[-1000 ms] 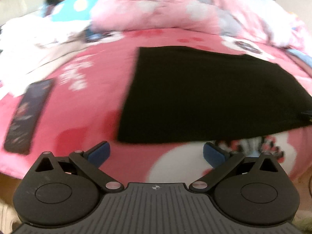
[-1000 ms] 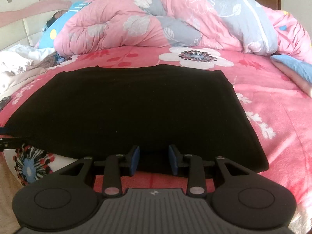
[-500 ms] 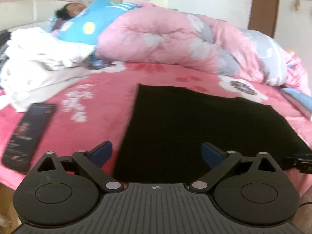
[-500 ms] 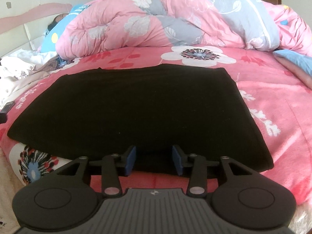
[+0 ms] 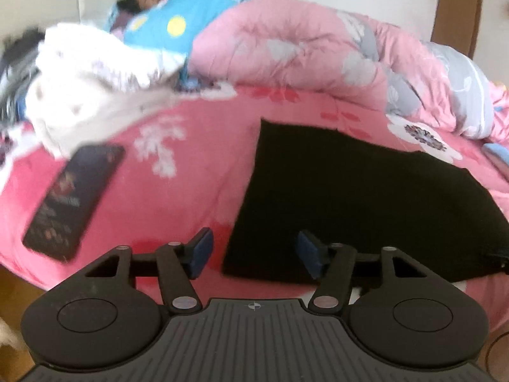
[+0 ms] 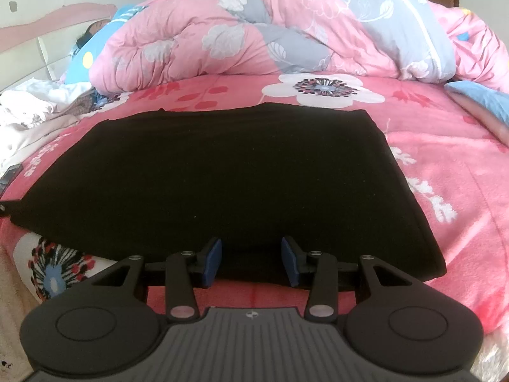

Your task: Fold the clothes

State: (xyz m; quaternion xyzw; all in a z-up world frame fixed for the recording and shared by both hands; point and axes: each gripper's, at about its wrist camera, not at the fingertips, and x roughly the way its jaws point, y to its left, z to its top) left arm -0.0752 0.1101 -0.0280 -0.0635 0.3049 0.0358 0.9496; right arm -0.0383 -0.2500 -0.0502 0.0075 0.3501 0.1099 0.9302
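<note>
I've got both jaws apart at the flat black rectangular cloth's (image 6: 235, 184) near edge; it could be mid-fold or finished.

A flat, folded rectangle of black cloth (image 6: 229, 184) lies on the pink flower-printed bed cover (image 6: 445, 165), near the bed's front edge. Behind it, across the back of the bed, a bunched pink and grey floral quilt (image 6: 270, 31) is heaped. Left of the cloth and apart from it, a dark rectangular phone (image 5: 74, 199) lies on the cover, its far end touching a pile of white crumpled clothes (image 5: 86, 79) behind it. The left hand-held gripper (image 5: 251, 251) straddles the cloth's near left corner; the right hand-held gripper (image 6: 251, 261) sits at the cloth's near edge, one finger each side of a stretch of hem
</note>
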